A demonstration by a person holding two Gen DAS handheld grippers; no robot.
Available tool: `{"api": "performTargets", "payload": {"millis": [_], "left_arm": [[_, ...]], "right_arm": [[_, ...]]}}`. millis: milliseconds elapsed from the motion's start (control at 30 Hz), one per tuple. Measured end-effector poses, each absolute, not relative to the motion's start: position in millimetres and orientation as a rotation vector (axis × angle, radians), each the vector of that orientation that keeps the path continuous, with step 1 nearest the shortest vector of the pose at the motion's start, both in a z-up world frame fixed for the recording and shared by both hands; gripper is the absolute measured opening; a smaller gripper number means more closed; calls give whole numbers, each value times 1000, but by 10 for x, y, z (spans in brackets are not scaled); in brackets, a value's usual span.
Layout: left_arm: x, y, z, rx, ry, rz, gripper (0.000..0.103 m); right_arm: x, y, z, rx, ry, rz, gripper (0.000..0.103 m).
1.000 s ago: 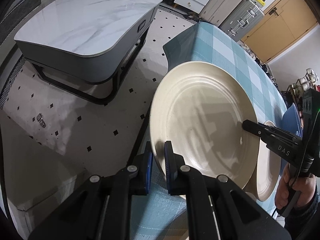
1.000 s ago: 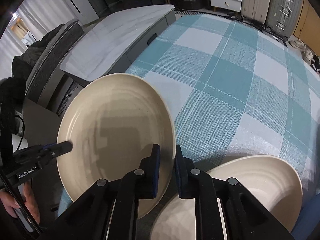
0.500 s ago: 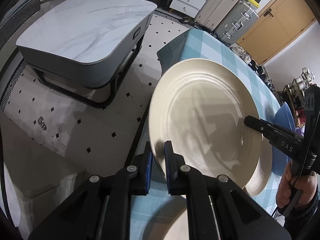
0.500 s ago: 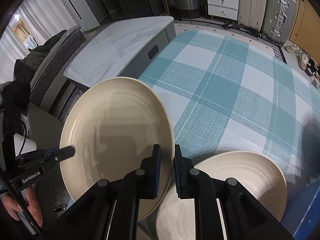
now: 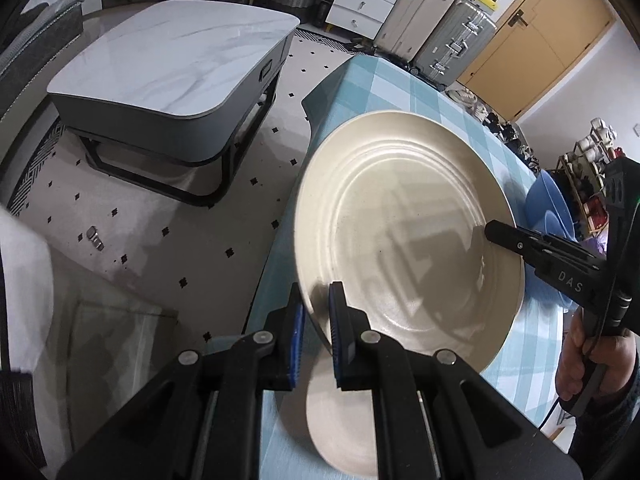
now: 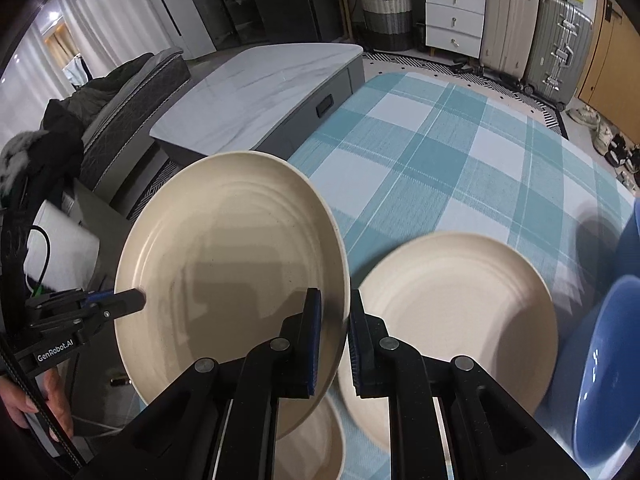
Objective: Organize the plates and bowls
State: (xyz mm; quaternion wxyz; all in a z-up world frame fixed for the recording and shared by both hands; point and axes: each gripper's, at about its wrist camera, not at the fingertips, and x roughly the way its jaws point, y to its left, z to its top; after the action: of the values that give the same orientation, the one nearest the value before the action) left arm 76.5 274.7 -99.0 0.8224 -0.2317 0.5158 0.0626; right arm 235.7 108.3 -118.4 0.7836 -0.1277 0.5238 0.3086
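A large cream plate point(image 5: 408, 240) hangs tilted above the checked tablecloth point(image 6: 440, 152), held at two opposite rims. My left gripper point(image 5: 316, 320) is shut on its near-left rim, and my right gripper point(image 6: 334, 340) is shut on the opposite rim. Each gripper shows in the other view: the right gripper point(image 5: 491, 231) and the left gripper point(image 6: 138, 300). A second cream plate point(image 6: 456, 320) lies flat on the cloth to the right. Another cream plate point(image 5: 340, 432) lies beneath the lifted one. Blue bowls point(image 6: 600, 380) stand at the right edge.
The table's left edge point(image 5: 288, 216) drops to a tiled floor. A marble-topped coffee table point(image 5: 172, 68) stands beyond it. Suitcases point(image 6: 560, 40) and white drawers point(image 6: 454, 20) line the far wall. A person's hand point(image 5: 592, 364) grips the right tool.
Both grippers have risen with the cream plate and carried it across the table. The plates left lying on the cloth now sit lower and further from it.
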Motion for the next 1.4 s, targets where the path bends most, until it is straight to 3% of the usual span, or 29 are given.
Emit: {"api": "performTargets", "payload": {"millis": [533,1400], "left_arm": [[219,2276,-1213,-361,1171,135,11],[163,1965,-1457,-149,1235,156,16]], "right_arm": [[1591,643,-1530,-256,1131,657,12],[1188,580,-1753,-476,1050,595,15]]}}
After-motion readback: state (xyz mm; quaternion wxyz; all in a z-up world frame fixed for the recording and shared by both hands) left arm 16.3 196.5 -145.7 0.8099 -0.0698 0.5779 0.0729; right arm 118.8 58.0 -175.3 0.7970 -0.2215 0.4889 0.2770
